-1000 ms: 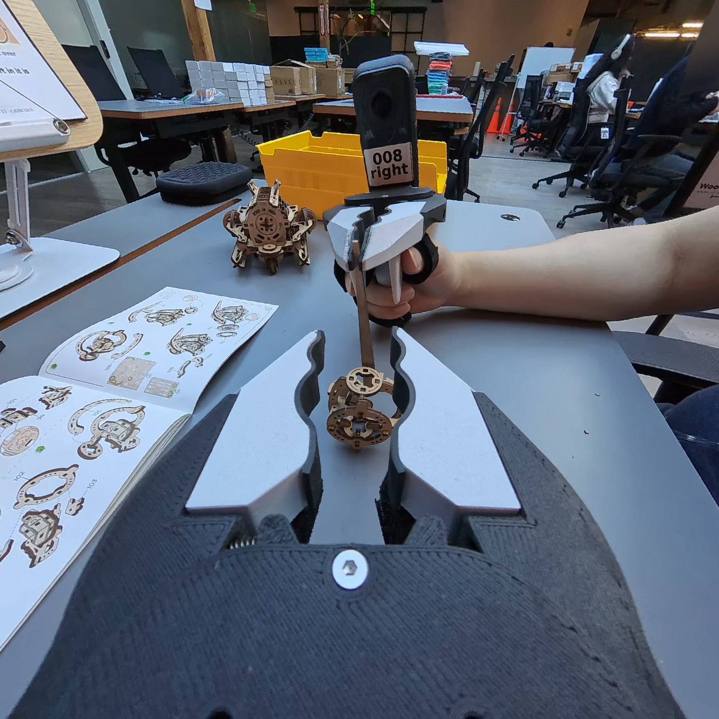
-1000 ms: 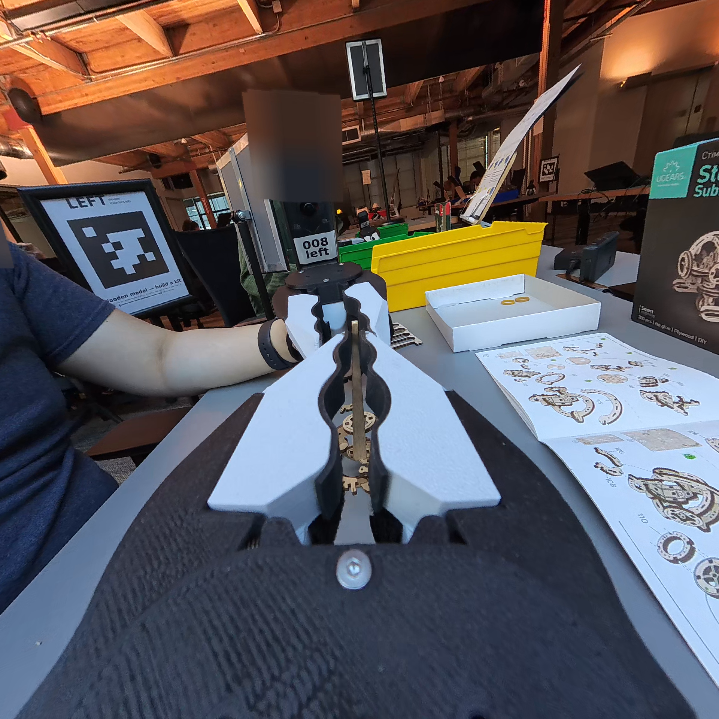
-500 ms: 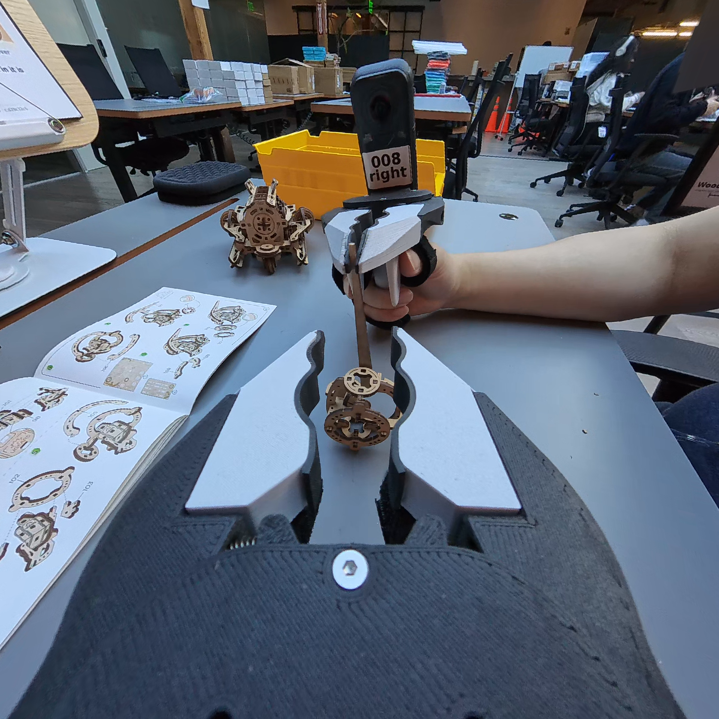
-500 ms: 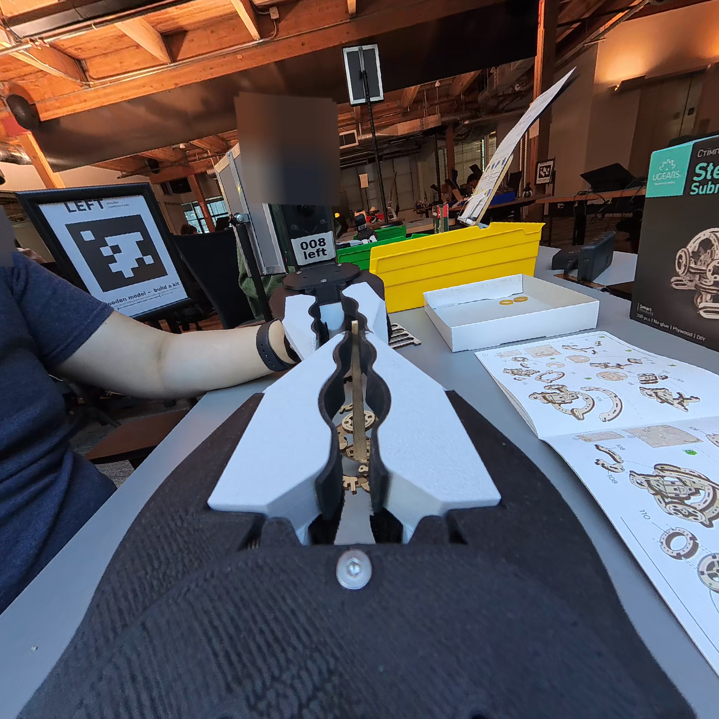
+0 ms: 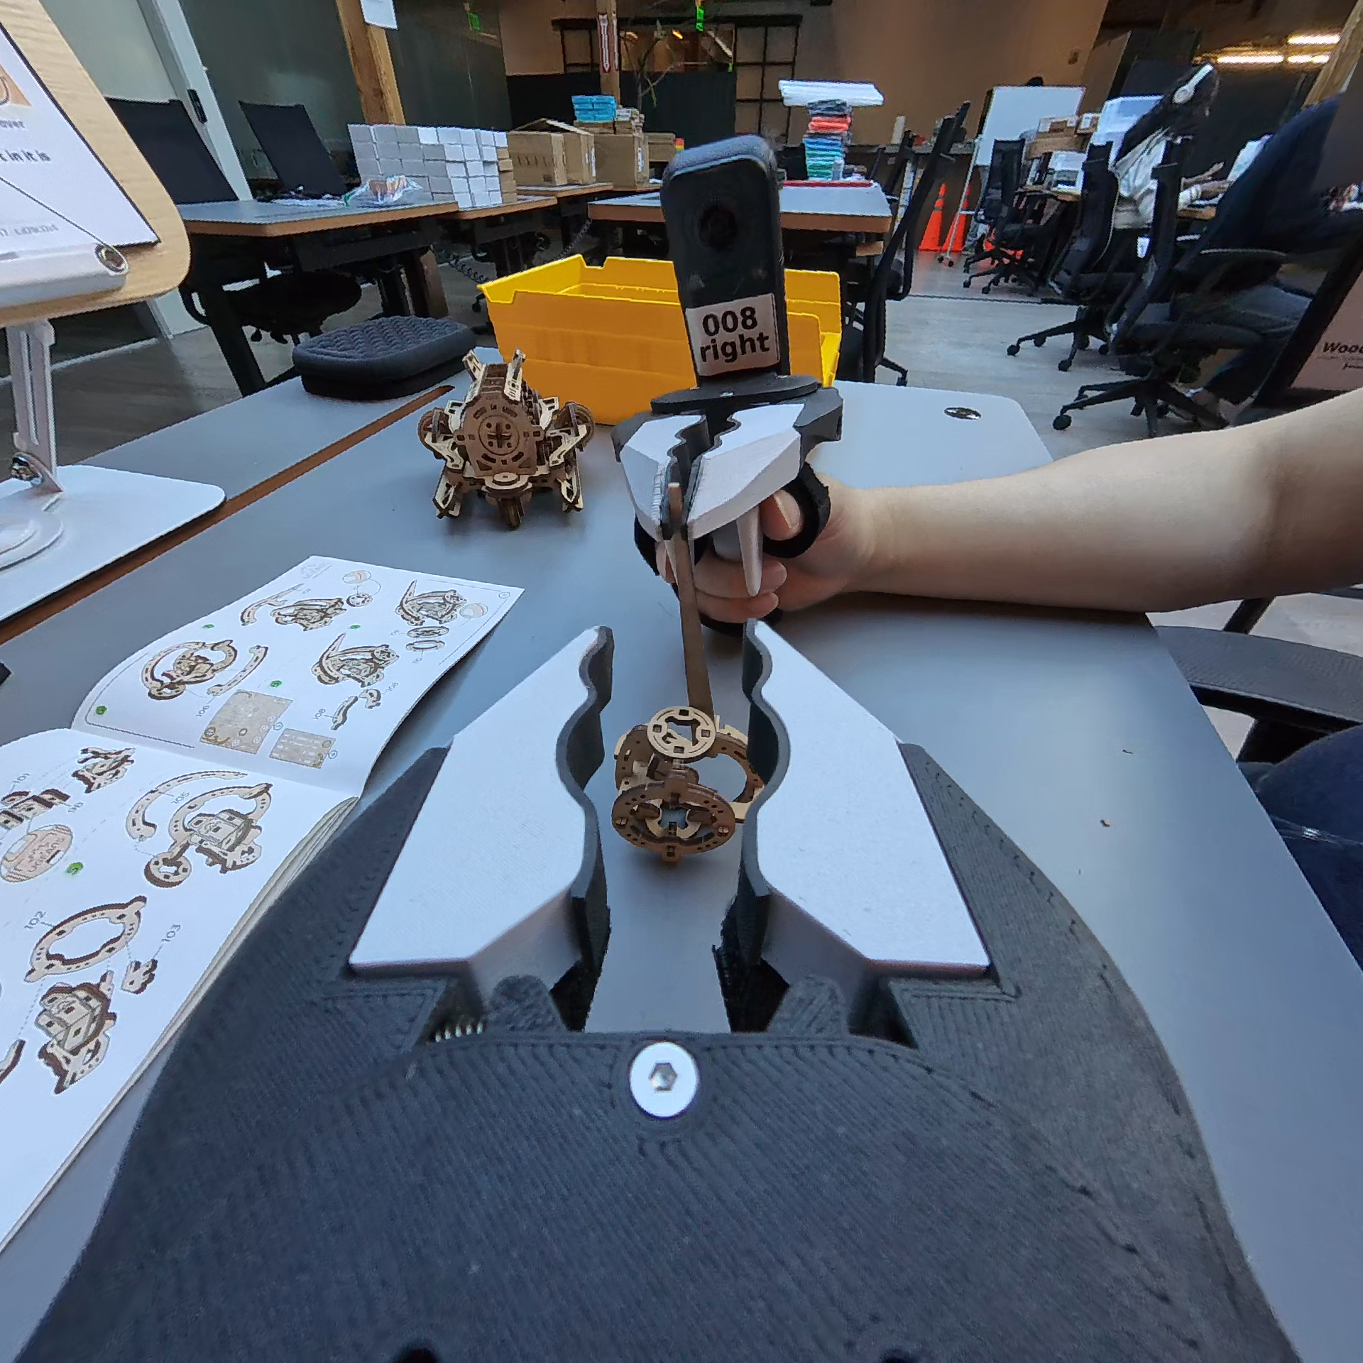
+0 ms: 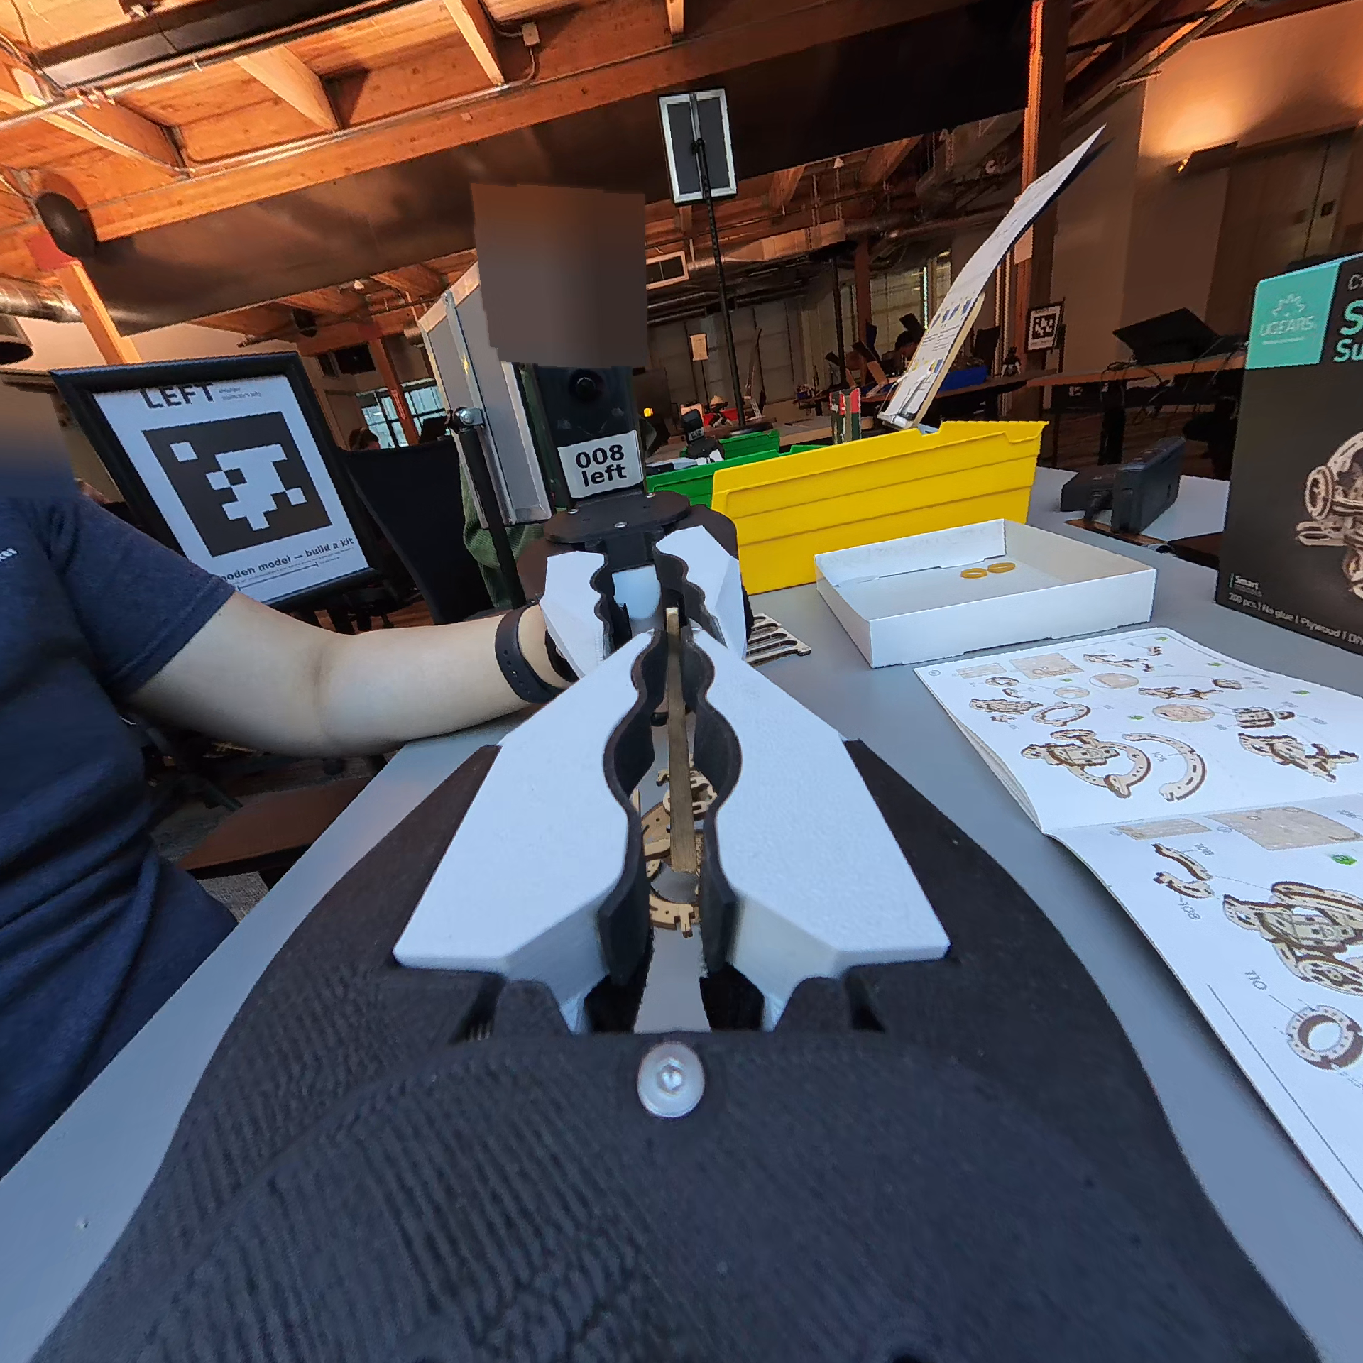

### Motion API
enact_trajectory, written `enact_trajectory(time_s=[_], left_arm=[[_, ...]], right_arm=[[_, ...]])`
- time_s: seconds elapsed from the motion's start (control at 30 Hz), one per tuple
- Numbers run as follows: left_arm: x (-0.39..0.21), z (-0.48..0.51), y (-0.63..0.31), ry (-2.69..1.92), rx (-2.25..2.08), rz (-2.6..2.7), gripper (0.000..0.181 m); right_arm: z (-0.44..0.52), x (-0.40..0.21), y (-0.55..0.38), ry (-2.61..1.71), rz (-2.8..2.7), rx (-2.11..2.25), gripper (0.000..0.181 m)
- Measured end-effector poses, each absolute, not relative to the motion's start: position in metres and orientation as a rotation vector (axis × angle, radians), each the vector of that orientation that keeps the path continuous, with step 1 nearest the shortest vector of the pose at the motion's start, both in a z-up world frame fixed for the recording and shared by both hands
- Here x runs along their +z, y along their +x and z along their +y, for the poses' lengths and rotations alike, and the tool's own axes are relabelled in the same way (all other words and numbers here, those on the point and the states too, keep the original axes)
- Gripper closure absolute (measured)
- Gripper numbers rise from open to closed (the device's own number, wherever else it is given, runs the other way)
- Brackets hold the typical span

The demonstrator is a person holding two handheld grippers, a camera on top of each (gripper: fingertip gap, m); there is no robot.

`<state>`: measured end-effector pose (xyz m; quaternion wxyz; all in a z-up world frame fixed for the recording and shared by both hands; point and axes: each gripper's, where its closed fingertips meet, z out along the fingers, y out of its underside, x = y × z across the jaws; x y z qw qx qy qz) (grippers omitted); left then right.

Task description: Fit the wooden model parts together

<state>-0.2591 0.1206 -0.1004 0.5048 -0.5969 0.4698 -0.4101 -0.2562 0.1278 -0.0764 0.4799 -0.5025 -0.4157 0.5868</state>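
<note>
A small wooden ring assembly [image 5: 675, 793] stands on the grey table [image 5: 996, 737] between the fingers of my left gripper [image 5: 677, 634]. The left gripper is open; the assembly sits close against its right finger [image 5: 833, 811], clear of the other. My right gripper [image 5: 682, 509] faces it and is shut on a thin wooden stick [image 5: 692, 619]. The stick's lower end meets the assembly's top ring. In the right wrist view, the right gripper [image 6: 667, 642] clamps the stick [image 6: 675, 737]. The assembly [image 6: 664, 826] shows through the jaw gaps, the left gripper [image 6: 642, 590] beyond.
An open instruction booklet [image 5: 221, 737] lies left of my left gripper, also in the right wrist view [image 6: 1180, 774]. A finished wooden model [image 5: 505, 442], a yellow bin [image 5: 612, 347] and a black pad [image 5: 383, 354] stand farther back. A white box tray [image 6: 981, 590] and kit box [image 6: 1305, 457] stand nearby. Both grippers' tips are close together, under 4 cm apart. The finished wooden model [image 5: 505, 442] is about equally far from each gripper, around 25 cm.
The right gripper with the stick has drifted slightly left. The stick's end stays at the assembly's top ring. The left gripper stays open around the assembly.
</note>
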Motion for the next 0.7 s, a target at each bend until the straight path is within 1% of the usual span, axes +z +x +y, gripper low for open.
enact_trajectory(time_s=[0.5, 0.7], left_arm=[[-0.0998, 0.1245, -0.2663, -1.456, -0.998, 1.11, 0.147], [-0.1038, 0.1221, -0.2641, -1.468, -1.015, 1.126, 0.147]], right_arm=[[0.134, -0.0797, -0.2512, -1.262, -0.961, 1.406, 0.18], [0.1256, -0.0768, -0.2553, -1.207, -1.02, 1.363, 0.18]])
